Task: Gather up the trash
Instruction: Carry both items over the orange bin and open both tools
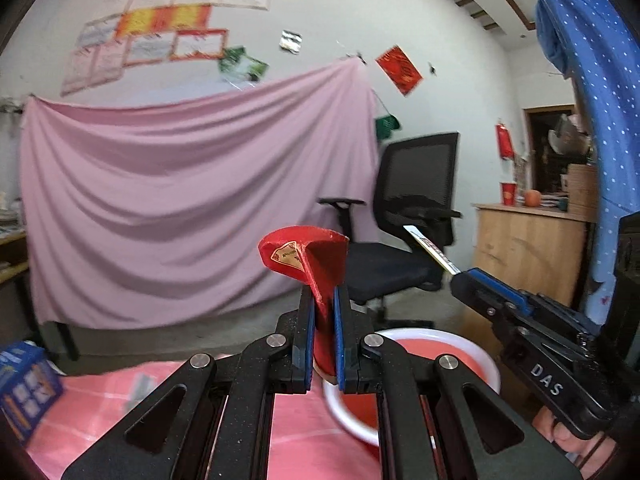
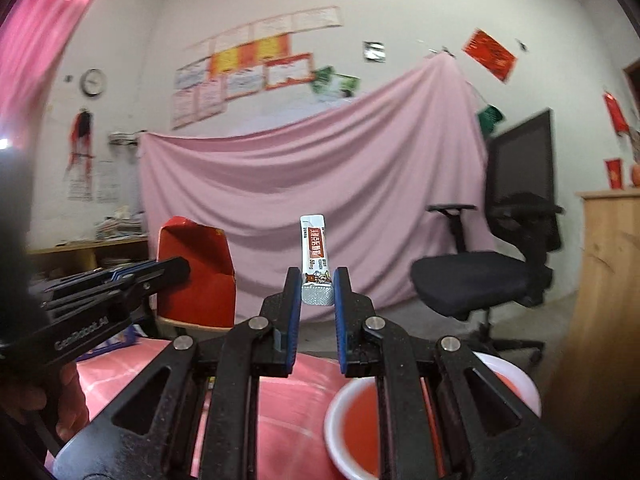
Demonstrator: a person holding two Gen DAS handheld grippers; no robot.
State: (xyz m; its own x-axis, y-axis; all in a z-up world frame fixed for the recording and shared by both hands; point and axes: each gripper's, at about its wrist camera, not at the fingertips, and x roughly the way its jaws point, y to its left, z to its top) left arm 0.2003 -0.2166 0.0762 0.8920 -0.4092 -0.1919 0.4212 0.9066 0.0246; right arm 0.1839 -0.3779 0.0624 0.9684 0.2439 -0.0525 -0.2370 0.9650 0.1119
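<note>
Now we see a crumpled red cardboard box (image 1: 306, 264) pinched upright in the left gripper (image 1: 323, 320), while the right gripper (image 2: 316, 296) clamps a slim white-and-red foil sachet (image 2: 314, 256) by its lower end. Below both, near right, sits a red plastic basin with a white rim (image 2: 516, 376) on the pink checked tablecloth (image 1: 100, 412).

Red carton (image 1: 308, 260), white-and-red sachet (image 2: 316, 256), seemingly checked pink cloth (image 1: 120, 400)

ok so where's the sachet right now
The sachet stands upright, pinched in the right gripper, raised above the red basin; in the left wrist view it pokes up at right, before the office chair.
</note>
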